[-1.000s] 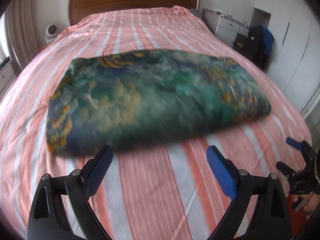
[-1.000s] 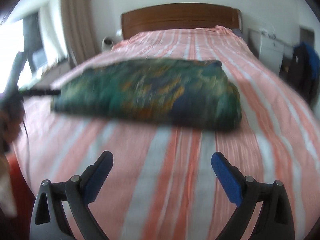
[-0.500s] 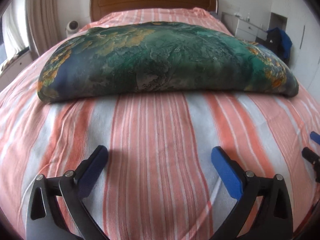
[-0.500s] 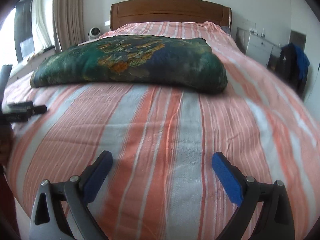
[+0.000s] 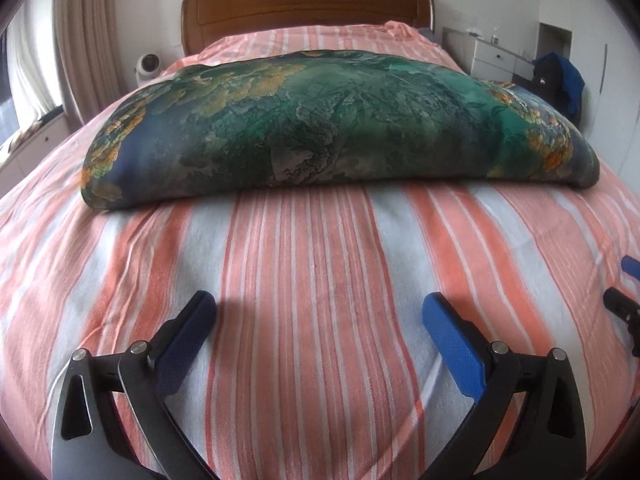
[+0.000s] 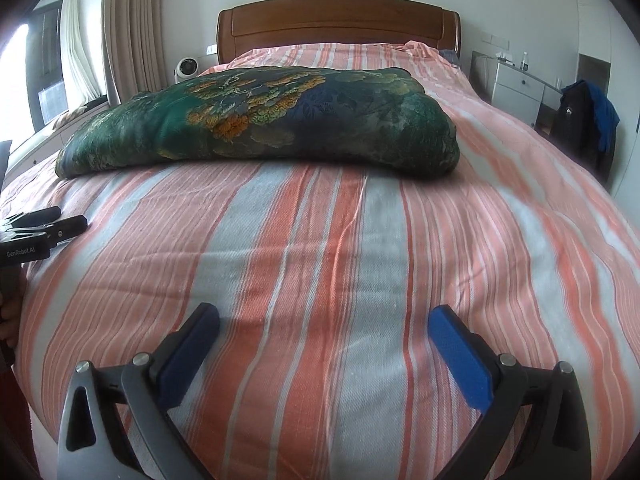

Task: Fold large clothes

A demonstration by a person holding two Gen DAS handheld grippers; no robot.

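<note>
Green-and-blue patterned fabric, with orange and yellow floral patches, forms the folded garment (image 5: 340, 128) that lies as a thick, flat bundle across the bed (image 5: 320, 264). Seen from the left wrist view, the garment spans the bed from about 10 o'clock to 2 o'clock, its near folded edge running crosswise; the striped orange, white and grey bedsheet (image 5: 304, 320) lies bare between that edge and the left tool (image 5: 318, 312).

Left tool: jaws spread wide, blue pads apart at 7 and 5 o'clock of the view, nothing between them but sheet. It sits low over the bedsheet, well apart from the garment, which lies straight ahead at 12 o'clock.

Right tool (image 6: 324, 320): jaws likewise spread wide, with only striped sheet between the pads. From this view the garment (image 6: 260, 128) lies ahead toward 11 o'clock, its right corner near 1 o'clock, again well apart from the pads.

Each tool shows in the other's view: the right tool's tips (image 5: 624, 292) at 3 o'clock of the left view, the left tool (image 6: 44, 228) at 9 o'clock of the right view, both near the foot of the bed.

Background: a brown wooden headboard (image 5: 308, 8) at 12 o'clock, a small white fan (image 5: 149, 66) at 10 o'clock, a white drawer unit (image 5: 496, 60) and dark and blue clothing (image 5: 558, 80) at 2 o'clock, curtains (image 5: 86, 40) at far left.
</note>
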